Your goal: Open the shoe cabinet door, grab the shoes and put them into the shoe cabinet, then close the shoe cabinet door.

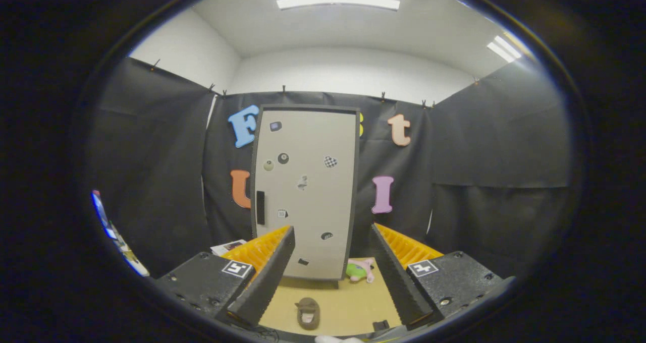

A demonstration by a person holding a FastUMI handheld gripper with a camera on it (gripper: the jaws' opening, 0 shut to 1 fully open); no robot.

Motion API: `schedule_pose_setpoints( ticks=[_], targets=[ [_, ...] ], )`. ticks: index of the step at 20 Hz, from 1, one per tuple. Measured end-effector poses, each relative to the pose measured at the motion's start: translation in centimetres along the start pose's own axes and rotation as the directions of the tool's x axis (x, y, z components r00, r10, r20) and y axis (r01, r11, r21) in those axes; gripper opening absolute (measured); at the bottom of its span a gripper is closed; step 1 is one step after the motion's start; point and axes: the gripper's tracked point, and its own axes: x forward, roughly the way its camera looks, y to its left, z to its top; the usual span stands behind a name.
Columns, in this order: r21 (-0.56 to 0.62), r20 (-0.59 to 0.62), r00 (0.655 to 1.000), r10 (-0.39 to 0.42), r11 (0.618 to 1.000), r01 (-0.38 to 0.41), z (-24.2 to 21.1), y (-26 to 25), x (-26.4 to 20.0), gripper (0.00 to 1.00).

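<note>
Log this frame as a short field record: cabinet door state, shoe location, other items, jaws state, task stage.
cabinet door: shoe cabinet shut, dark handle on its left edge
shoe: brown shoe on the floor between the jaws, apart from the cabinet
other items: green-and-pink plush toy by the cabinet's base
jaws: gripper open, holding nothing
task stage: door not yet opened

Shoe (pixel 308 313) on floor (pixel 348 302) between spread fingers (pixel 272 267); cabinet (pixel 306 191) beyond, door shut.
</note>
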Motion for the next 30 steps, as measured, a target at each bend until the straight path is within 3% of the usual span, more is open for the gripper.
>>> schedule_pose_setpoints(
  ticks=[9, 15, 25, 30],
  targets=[
    [0.012, -0.026, 1.0, 0.004, 1.0, -0.004, -1.0, 1.1, 0.6, 0.97],
    [0.026, -0.034, 0.999, 0.012, 1.0, -0.011, -1.9, 3.9, 3.7, 0.97],
    [0.045, -0.08, 0.987, 0.143, 0.989, -0.139, -5.5, 14.4, 16.4, 0.97],
    [0.087, -0.087, 0.982, 0.167, 0.983, -0.159, -6.4, 17.7, 24.2, 0.97]
  ],
)
